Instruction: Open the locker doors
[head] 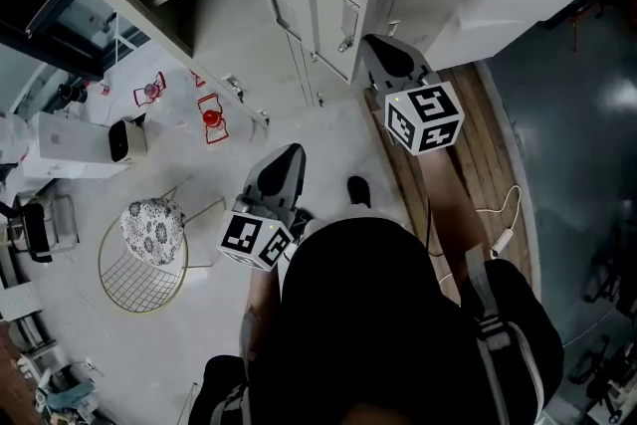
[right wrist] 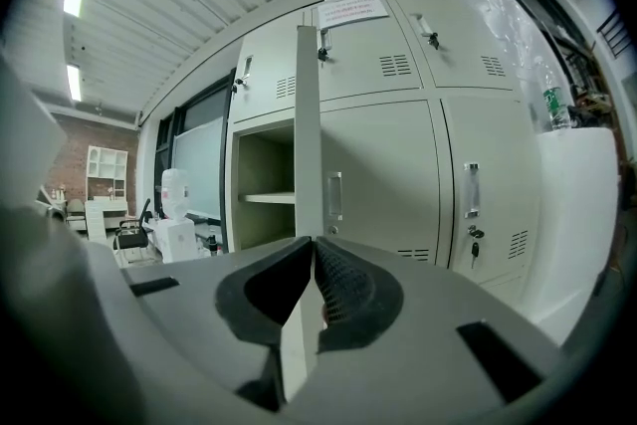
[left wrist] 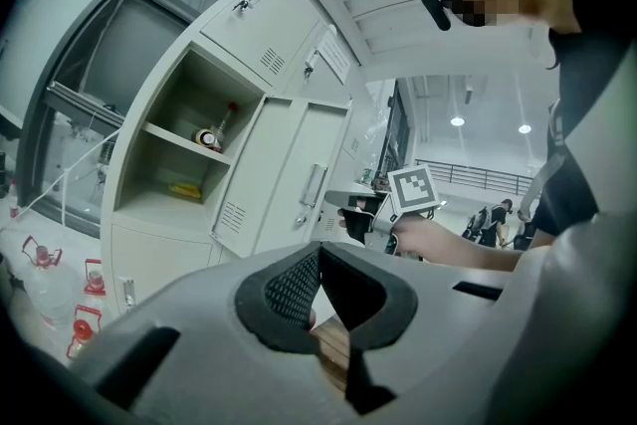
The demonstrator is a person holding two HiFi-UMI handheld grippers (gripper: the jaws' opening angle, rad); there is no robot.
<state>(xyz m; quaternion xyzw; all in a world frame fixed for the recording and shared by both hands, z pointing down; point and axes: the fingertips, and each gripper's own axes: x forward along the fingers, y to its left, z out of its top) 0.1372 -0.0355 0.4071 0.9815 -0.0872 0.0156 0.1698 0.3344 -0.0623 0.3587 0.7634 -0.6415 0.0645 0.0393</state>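
I am pinching the thin front edge of the open locker door (right wrist: 307, 114) with the right claw (right wrist: 311, 264), its pads pressing on that edge from both sides. The door is standing swung out, with the open compartment (right wrist: 261, 184) showing on its left and a closed door (right wrist: 473, 189) on its right. The left claw (left wrist: 318, 264) is hanging back from the lockers, pressed together on nothing. A bottle (left wrist: 209, 136) is lying on the open compartment's upper shelf.
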